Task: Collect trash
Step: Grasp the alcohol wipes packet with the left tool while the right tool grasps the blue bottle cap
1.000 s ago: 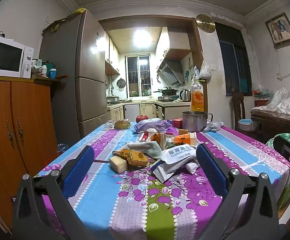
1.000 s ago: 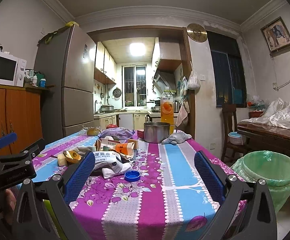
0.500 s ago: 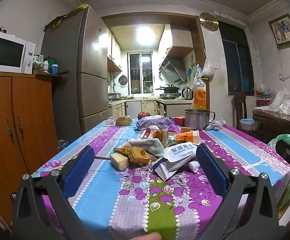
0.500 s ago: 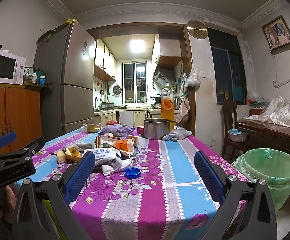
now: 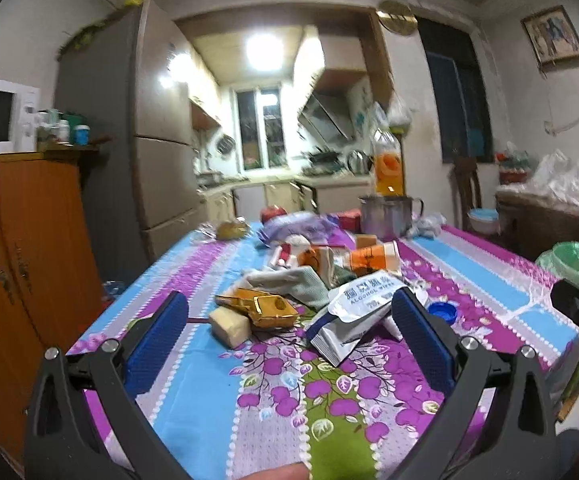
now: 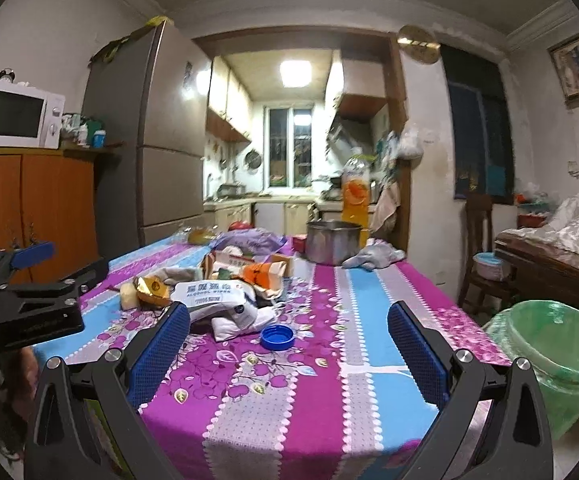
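Left gripper [image 5: 289, 330]: blue pads spread wide, nothing between them; right gripper [image 6: 289, 336]: pads likewise spread, empty. Compared with the frames of a second ago the left gripper sits lower and closer to the litter: the gold wrapper [image 5: 263, 307] and the pale block [image 5: 229, 326] touching it now lie just ahead of the gap, at about 11 o'clock from its centre, and the alcohol-wipes packet [image 5: 353, 316] at 1 o'clock reaches the right pad. Background of the left view is smeared, consistent with motion. The right gripper has also closed in on the table [image 6: 369, 360]; the blue bottle cap [image 6: 276, 337] now lies between its pads in the picture, slightly toward 11 o'clock, where earlier it was farther up the cloth. Beyond the cap, at 10 to 12 o'clock, the same packet [image 6: 209, 294] and a heap of orange cartons [image 6: 263, 272]. Further out: steel pot [image 6: 331, 240] and juice bottle [image 6: 355, 192] at 12 o'clock, probably not trash. Green-lined bin [image 6: 549, 356] stands off the table edge at 3 o'clock of the right view. Judgement: nothing collected yet; both tools are on approach, left likely for the wrapper or packet, right for the cap, the bin handy to the right gripper.
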The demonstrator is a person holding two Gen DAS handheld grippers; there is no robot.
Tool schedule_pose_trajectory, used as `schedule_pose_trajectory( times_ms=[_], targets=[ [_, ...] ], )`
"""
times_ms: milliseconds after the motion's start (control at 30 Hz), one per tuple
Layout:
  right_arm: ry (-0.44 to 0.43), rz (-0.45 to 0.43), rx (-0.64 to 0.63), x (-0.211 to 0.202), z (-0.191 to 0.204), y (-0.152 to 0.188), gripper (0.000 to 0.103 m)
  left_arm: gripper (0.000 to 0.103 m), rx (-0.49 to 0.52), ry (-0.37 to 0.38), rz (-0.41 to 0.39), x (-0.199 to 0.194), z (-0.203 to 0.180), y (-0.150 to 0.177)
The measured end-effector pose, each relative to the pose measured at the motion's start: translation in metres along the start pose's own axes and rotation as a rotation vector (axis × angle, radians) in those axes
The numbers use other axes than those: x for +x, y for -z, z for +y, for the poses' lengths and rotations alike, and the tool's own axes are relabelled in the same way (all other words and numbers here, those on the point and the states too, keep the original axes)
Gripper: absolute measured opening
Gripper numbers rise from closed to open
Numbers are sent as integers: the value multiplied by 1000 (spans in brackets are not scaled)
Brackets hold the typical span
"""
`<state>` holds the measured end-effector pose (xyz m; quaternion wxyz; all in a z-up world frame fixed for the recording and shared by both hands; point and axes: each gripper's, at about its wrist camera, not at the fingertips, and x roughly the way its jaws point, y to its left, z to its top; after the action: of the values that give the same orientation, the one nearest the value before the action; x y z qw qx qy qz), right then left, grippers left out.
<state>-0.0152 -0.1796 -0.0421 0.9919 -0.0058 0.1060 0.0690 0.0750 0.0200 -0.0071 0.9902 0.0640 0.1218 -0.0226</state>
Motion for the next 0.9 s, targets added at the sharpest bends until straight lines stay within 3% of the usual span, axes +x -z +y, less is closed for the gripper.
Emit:
schedule_pose_trajectory(
  times_ms=[233,367,500,567,633,733,900],
  targets=[
    [-212,292,0,92,-10,-4,99,98,206,317,176,69,-19,-15],
    [-268,410,-15,138,-18,-1,97,98,231,434,288,117,-21,-21],
    [-315,516,-7,175,-23,-1,90,98,269,526,349,139,-26,-21],
    [-333,558,-15,188,-22,-1,86,98,303,549,373,146,-33,-18],
    [-362,616,-19,199,-18,2,73,98,334,564,399,153,-41,-14],
    [-336,656,-55,208,-14,3,65,94,342,583,441,166,-45,-9],
    [-301,675,-93,216,-7,5,56,71,325,593,503,179,-43,-1]
  ],
)
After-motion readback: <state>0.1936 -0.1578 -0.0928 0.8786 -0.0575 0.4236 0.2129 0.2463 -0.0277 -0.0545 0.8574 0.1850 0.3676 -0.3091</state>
